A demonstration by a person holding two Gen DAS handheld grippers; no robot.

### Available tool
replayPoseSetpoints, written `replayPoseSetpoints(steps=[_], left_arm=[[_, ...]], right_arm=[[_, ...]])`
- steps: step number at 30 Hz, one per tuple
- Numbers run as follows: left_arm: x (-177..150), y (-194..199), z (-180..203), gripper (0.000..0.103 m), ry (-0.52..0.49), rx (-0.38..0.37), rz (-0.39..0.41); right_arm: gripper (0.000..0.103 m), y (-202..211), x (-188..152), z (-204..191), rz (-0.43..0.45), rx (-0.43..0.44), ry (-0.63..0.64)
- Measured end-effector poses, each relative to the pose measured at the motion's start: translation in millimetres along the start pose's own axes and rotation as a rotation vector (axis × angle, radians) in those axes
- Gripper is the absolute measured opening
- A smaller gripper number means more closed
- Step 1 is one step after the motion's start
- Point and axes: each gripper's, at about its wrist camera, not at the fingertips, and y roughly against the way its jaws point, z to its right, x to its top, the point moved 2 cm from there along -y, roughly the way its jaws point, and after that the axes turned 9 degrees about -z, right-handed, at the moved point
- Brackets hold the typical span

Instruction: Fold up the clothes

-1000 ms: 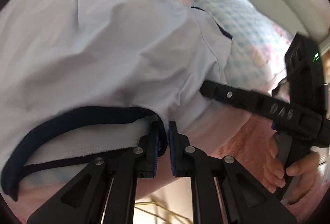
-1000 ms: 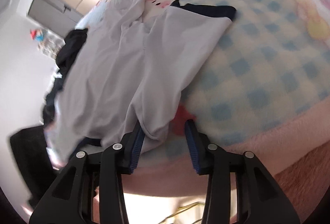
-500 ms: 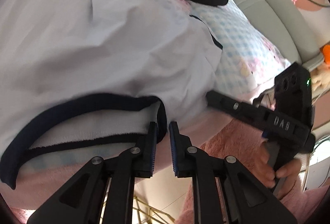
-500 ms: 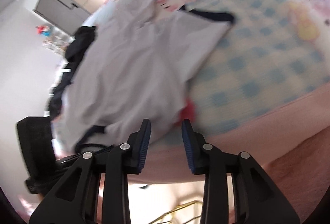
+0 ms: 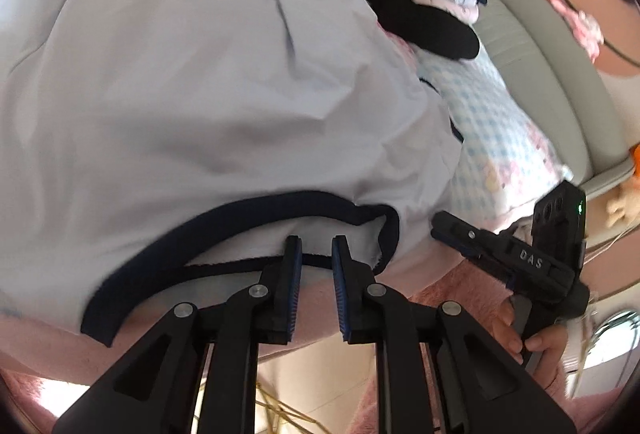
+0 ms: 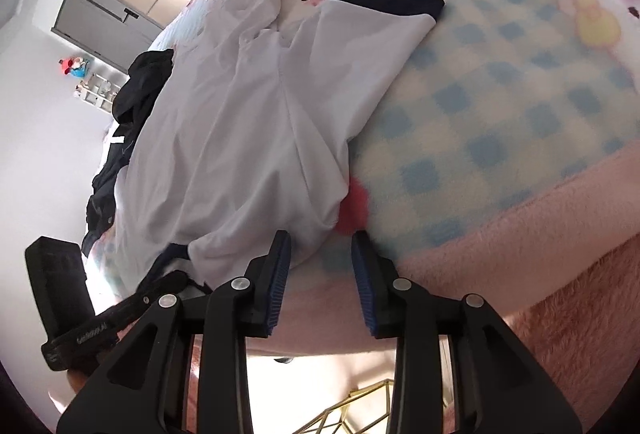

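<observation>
White, thin cloth with navy trim: the shirt (image 5: 208,82) lies spread across the bed (image 6: 520,82), its dark-banded neckline (image 5: 224,222) at the near edge, just ahead of my left claw (image 5: 316,254). That claw's jaws have just been opening; they now stand a little apart, with the navy band running past their tips but no pad pressing on it, so I hold nothing there. My right claw (image 6: 322,250) is open too, poised at the shirt's near shoulder corner, where the white fabric bunches just beside the left pad, not pinched. The far sleeve, with its navy cuff (image 6: 400,0), lies flat on the checked blanket toward the far edge.

I judge this fabric light, limp and somewhat slippery. It will sag and crease rather than hold a line. The ribbed collar band and the seamed shoulder look the firmest places to take hold. A stack of folded clothes (image 5: 424,10) sits toward the far right corner.
</observation>
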Motion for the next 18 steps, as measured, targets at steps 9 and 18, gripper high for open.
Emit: replayPoseSetpoints(steps=[9, 18], left_arm=[[5.2, 7.0, 2.8, 0.017, -0.033, 0.065, 0.04], [6.8, 6.7, -2.5, 0.017, -0.038, 0.133, 0.053]], right_arm=[[0.032, 16.9, -28.3, -58.7, 0.003, 0.038, 0.189], [0.032, -41.0, -10.4, -80.2, -0.084, -0.098, 0.294]])
